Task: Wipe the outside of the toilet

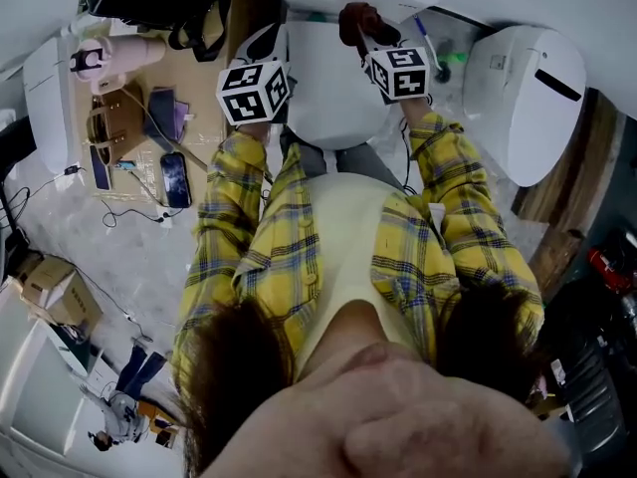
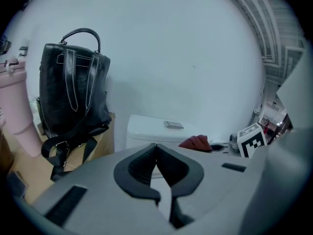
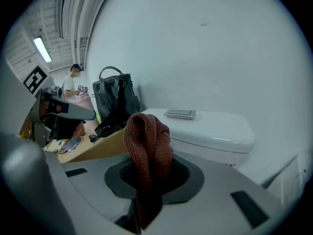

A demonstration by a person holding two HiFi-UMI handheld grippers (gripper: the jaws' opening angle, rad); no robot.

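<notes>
Upper left, a backpack (image 2: pixel 73 97) stands just beside the toilet (image 1: pixel 333 88), so I judge that flank cramped. My left gripper (image 2: pixel 156 153) is pressed together on nothing, kept spare. At top centre the toilet's lid lies unobstructed. My right gripper (image 3: pixel 146 180) pinches the cloth (image 3: pixel 146 141) above it, ready for wiping.

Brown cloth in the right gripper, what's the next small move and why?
Probably ease the right gripper forward until the brown cloth it clamps meets the toilet tank lid. The cloth stands bunched in the jaws, short of the lid, so wiping seems not yet begun.
</notes>
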